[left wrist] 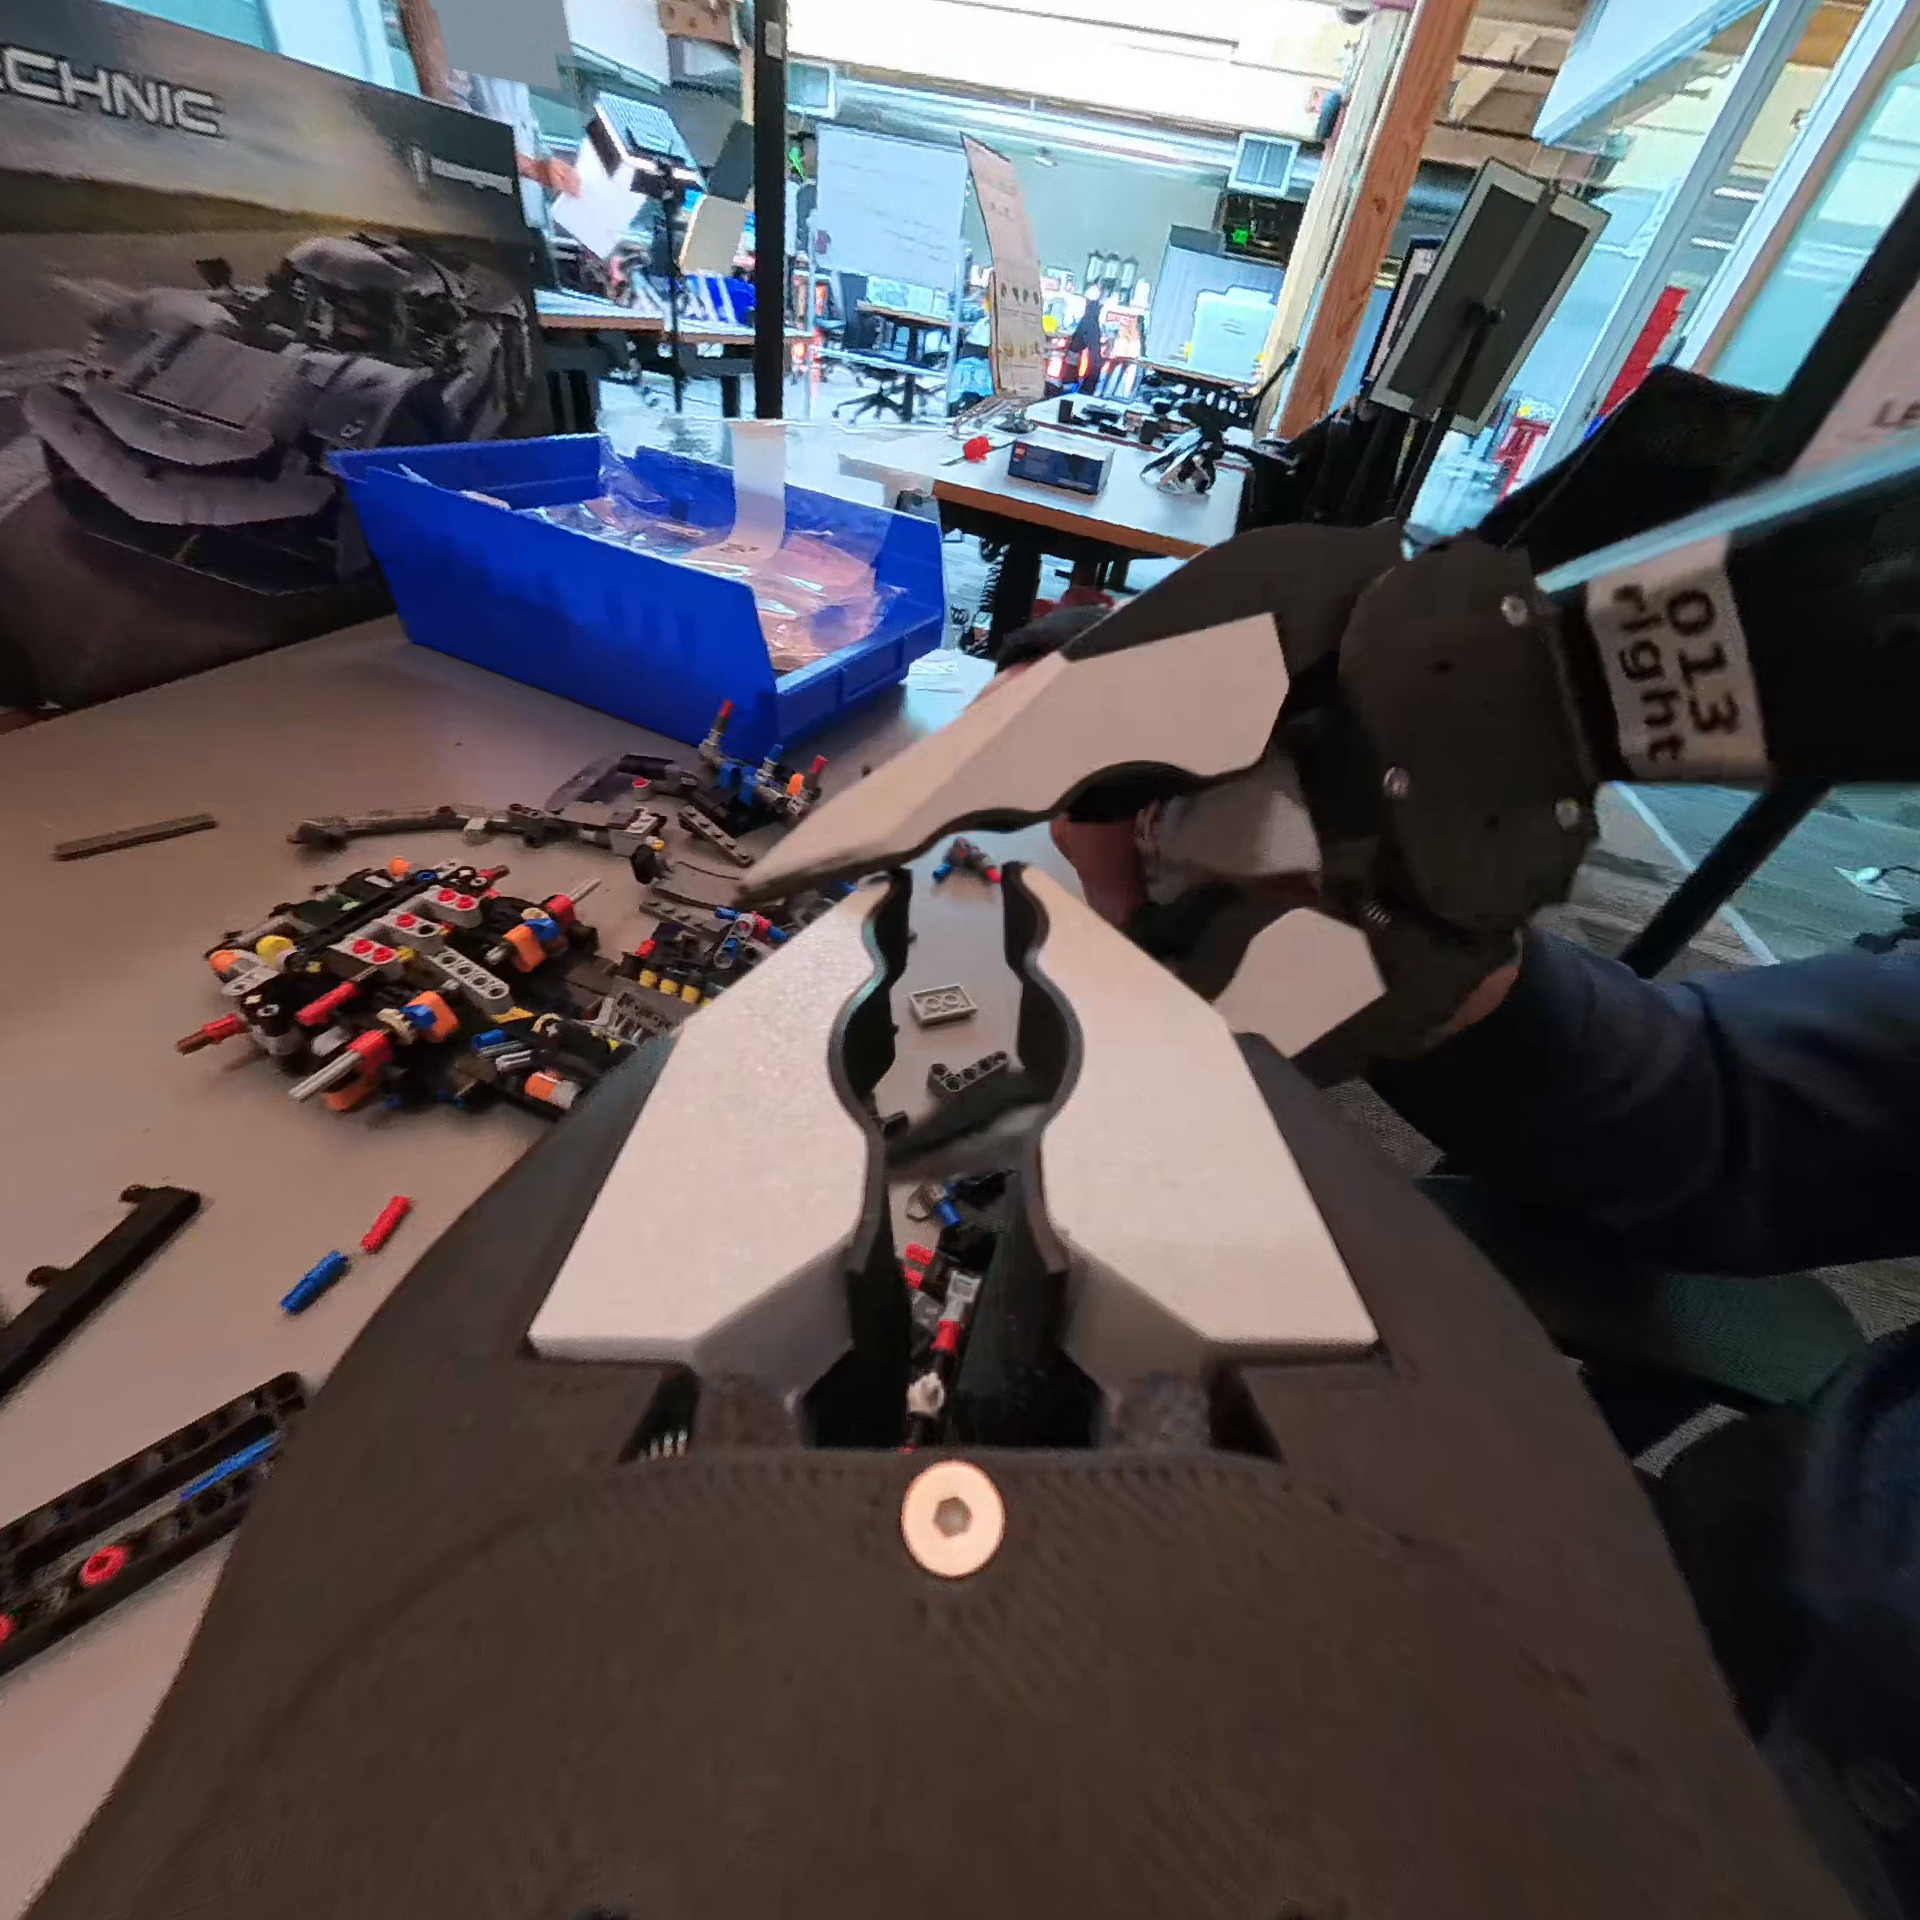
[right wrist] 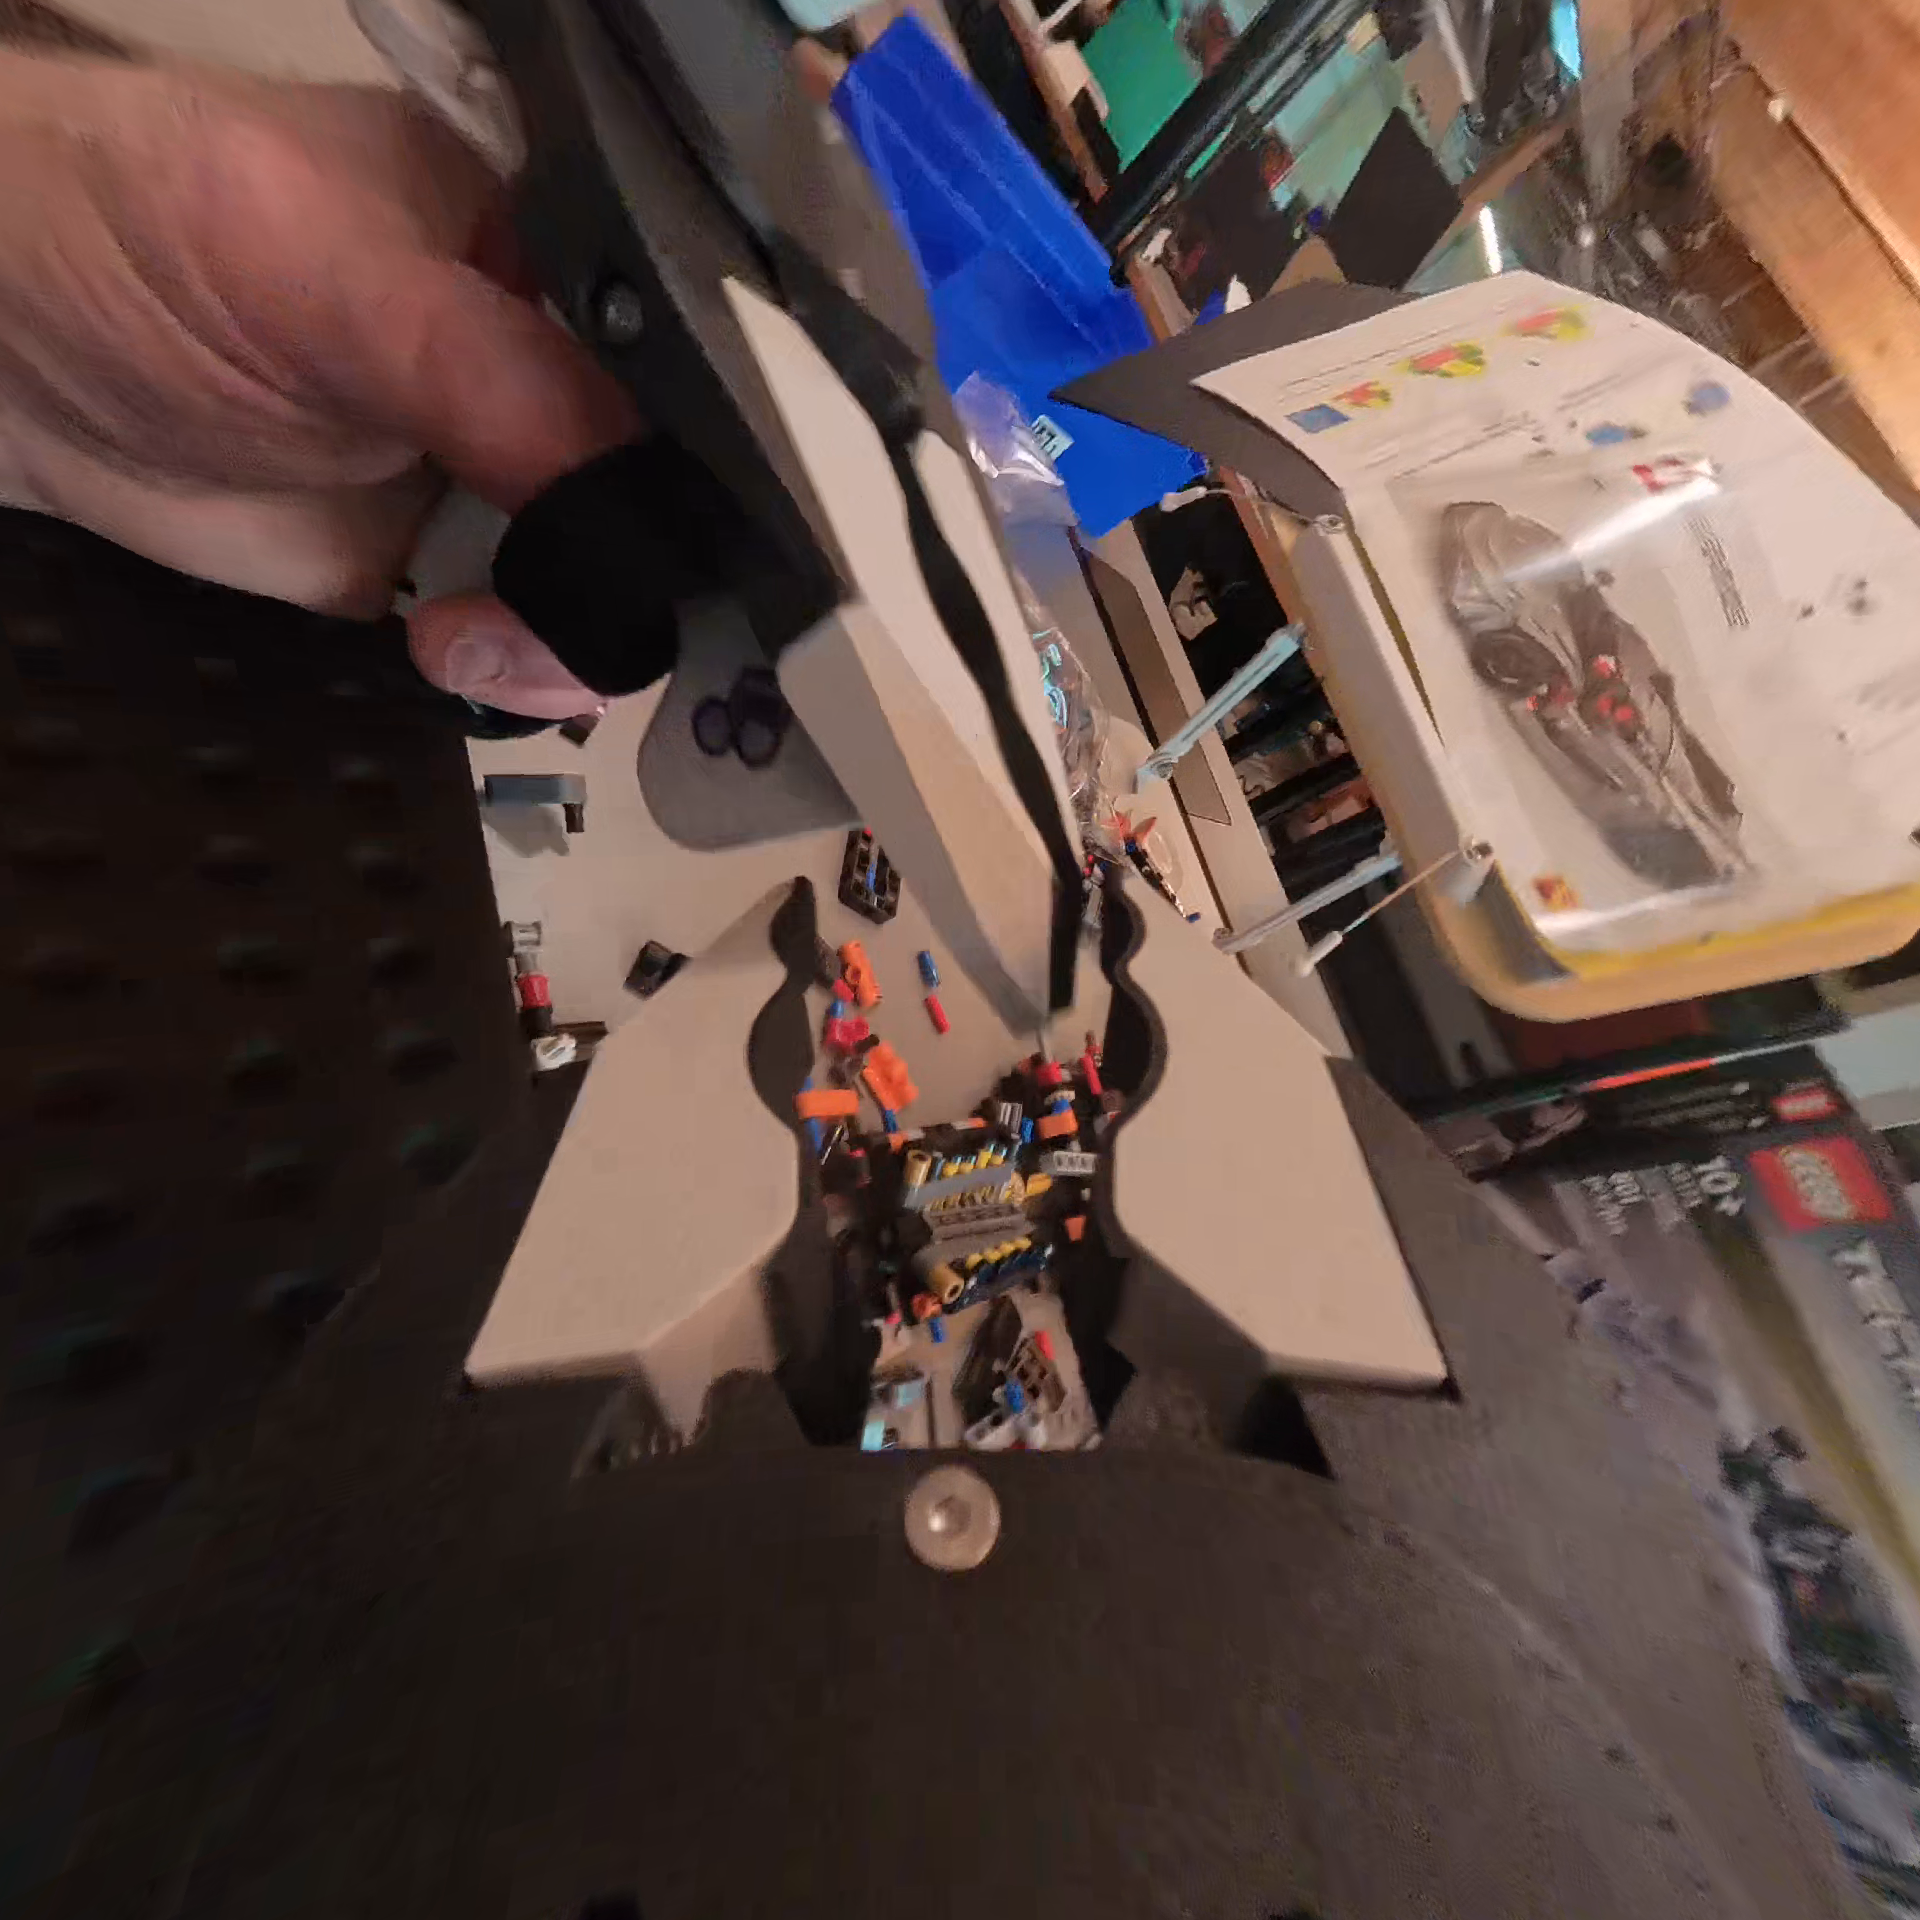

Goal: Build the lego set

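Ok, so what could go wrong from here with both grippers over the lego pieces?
The right gripper reaches across just ahead of the left gripper, so their fingers could clash. A careless sweep could also scatter the lego pile or flick away the loose red pin and blue pin near it.

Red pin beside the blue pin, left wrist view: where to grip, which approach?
Grip the small red cylindrical pin mid-shaft, from above, fingers across its long axis. It lies flat on the grey table, apart from the short blue pin, so both long sides are free.
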### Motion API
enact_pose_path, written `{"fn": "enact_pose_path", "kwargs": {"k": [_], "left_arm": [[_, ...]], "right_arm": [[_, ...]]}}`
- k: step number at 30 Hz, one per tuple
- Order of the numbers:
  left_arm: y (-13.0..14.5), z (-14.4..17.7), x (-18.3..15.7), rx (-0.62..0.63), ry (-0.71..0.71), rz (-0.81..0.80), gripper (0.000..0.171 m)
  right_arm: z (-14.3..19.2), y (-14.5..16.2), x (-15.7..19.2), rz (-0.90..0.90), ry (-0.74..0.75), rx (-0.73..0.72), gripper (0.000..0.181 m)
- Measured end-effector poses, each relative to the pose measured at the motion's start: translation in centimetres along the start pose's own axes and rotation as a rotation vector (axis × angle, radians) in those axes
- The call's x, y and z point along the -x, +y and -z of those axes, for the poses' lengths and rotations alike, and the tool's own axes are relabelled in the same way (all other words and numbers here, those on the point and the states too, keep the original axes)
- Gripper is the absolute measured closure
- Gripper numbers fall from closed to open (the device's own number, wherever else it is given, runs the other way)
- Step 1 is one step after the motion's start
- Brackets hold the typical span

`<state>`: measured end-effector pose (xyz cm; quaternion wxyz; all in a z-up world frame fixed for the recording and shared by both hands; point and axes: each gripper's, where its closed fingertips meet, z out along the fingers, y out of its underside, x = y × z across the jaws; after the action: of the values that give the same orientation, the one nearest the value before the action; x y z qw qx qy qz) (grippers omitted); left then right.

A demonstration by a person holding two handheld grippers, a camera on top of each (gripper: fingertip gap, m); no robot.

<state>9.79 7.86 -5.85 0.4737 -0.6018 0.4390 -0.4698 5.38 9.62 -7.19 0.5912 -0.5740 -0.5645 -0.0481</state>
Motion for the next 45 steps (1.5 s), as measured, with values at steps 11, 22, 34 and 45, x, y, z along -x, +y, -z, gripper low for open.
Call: {"fn": "enact_pose_path", "kwargs": {"k": [11, 22, 34, 45], "left_arm": [[-0.2, -0.3, -0.8, -0.080, 0.127, 0.047, 0.159], [0.5, -0.7, -1.5, -0.003, 0.203, 0.065, 0.171], [3.7, -2.2, 0.6, 0.232, -0.044, -0.093, 0.171], [5.0, -2.9, 1.9, 0.340, -0.238, -0.292, 0.171]], "right_arm": [[0.1, 0.5, -1.6, 0.141, 0.167, 0.056, 0.167], [1.8, -0.3, -0.9, 0.099, 0.052, -0.014, 0.146], [2.3, -1.5, 1.2, 0.089, -0.060, 0.039, 0.117], [-0.4, 1.7, 3.2, 0.132, -0.093, 0.167, 0.111]]}}
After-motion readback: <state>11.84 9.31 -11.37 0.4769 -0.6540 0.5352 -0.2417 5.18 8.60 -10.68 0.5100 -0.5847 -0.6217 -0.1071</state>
